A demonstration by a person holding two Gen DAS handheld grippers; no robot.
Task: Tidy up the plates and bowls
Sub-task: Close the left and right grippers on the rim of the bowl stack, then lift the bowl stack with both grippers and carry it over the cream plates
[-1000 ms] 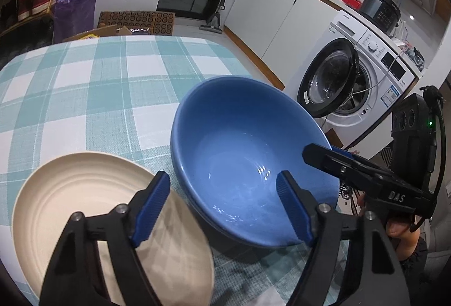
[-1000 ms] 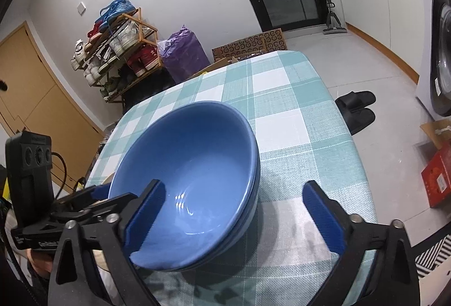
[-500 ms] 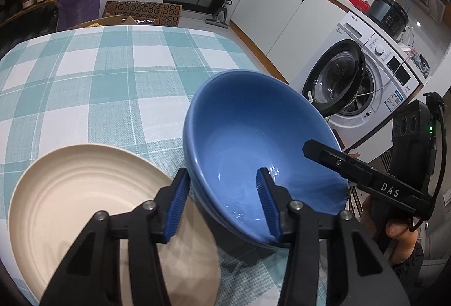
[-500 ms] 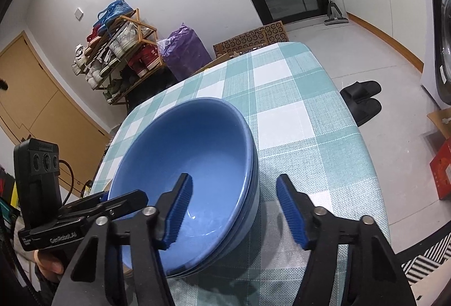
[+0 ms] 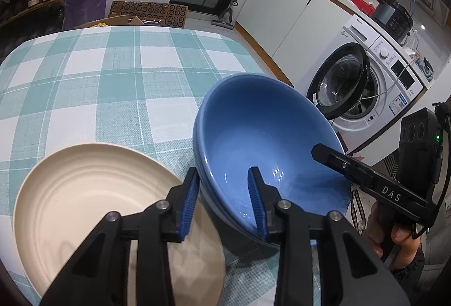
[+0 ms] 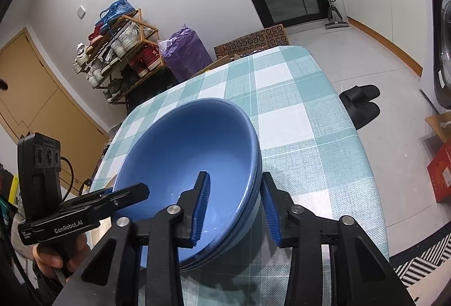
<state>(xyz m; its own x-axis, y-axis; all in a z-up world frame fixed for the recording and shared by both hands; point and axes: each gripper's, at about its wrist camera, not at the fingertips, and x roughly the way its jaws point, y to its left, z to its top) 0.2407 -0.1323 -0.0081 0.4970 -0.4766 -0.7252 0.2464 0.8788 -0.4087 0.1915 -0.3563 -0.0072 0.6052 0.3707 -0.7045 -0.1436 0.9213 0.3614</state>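
Item: blue bowls (image 5: 262, 136), stacked, on the bench (image 5: 107, 74) beside our plate (image 5: 93, 207). Left hand-held gripper (image 5: 224, 206) clenched on the near-left rim; right hand-held gripper (image 6: 235, 208) clenched on the opposite rim. Stack lies between both, equally near.

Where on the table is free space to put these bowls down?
The checked cloth beyond the cream plate and blue bowls is bare to the far edge. The near side is crowded: plate and bowls close together, both grippers there.

Bright, sharp fisheye views; edges bend, corners vignetted black.
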